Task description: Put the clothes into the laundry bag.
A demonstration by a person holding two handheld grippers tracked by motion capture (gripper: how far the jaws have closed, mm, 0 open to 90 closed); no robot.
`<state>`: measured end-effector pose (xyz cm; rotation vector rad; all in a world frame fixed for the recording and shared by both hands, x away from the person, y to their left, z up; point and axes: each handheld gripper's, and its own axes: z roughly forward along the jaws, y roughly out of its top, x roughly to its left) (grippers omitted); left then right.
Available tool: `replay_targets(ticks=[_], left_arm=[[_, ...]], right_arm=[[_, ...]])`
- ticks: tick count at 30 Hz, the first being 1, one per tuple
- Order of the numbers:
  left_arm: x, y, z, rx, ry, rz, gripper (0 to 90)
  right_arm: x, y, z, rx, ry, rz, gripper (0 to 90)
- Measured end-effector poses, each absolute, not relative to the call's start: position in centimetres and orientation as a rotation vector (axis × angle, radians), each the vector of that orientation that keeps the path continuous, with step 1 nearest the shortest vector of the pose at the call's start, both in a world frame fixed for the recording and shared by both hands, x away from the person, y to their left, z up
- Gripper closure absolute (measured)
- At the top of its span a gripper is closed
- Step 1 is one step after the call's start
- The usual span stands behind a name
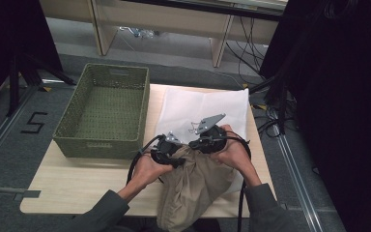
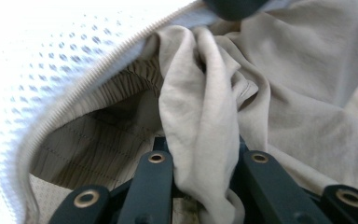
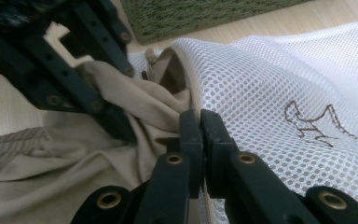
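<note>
A beige garment [image 1: 198, 188] lies bunched at the table's front edge, its upper end at the mouth of a white mesh laundry bag [image 1: 198, 106]. My left gripper [image 1: 166, 150] is shut on a fold of the garment [image 2: 200, 116], beside the bag's zipper edge [image 2: 98, 70]. My right gripper [image 1: 207, 137] is shut on the bag's rim [image 3: 191, 100], with the mesh bag [image 3: 284, 79] spreading to its right. In the right gripper view the left gripper [image 3: 121, 98] sits close by, in the beige cloth [image 3: 51, 177].
A green woven basket [image 1: 142, 111], with nothing visible inside, stands at the table's back left and touches the bag's left side. Bare wooden table [image 1: 77, 183] lies in front of the basket. Black stands and cables crowd the floor at the right.
</note>
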<state>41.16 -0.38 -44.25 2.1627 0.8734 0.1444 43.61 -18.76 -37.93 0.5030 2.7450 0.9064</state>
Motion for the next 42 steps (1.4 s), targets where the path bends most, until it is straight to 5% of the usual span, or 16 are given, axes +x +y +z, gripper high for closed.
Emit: replay_targets(ticks=[8, 17, 31, 34, 38, 42], left_arm=[[43.0, 1.0, -45.3, 2.101, 0.989, 0.205, 73.9], [39.0, 2.9, -42.8, 2.114, 0.923, 0.22, 39.0], [34.4, 1.3, -45.8, 2.26, 0.826, -0.004, 29.7], [35.0, 0.5, -47.0, 2.295, 0.79, 0.013, 40.2], [36.3, -0.2, -47.7, 2.294, 0.75, 0.041, 78.0], [37.6, -0.2, -46.5, 2.218, 0.795, 0.077, 86.8]], right_arm=[[43.6, -18.9, -38.0, 0.484, 2.752, 0.905, 89.1], [43.8, -19.1, -38.3, 0.506, 2.756, 0.891, 89.1], [43.7, -18.9, -38.4, 0.518, 2.759, 0.872, 89.1], [43.7, -18.8, -38.4, 0.499, 2.764, 0.873, 89.0], [43.6, -18.8, -38.4, 0.504, 2.769, 0.865, 89.1], [43.6, -18.9, -38.4, 0.491, 2.765, 0.875, 89.0]])
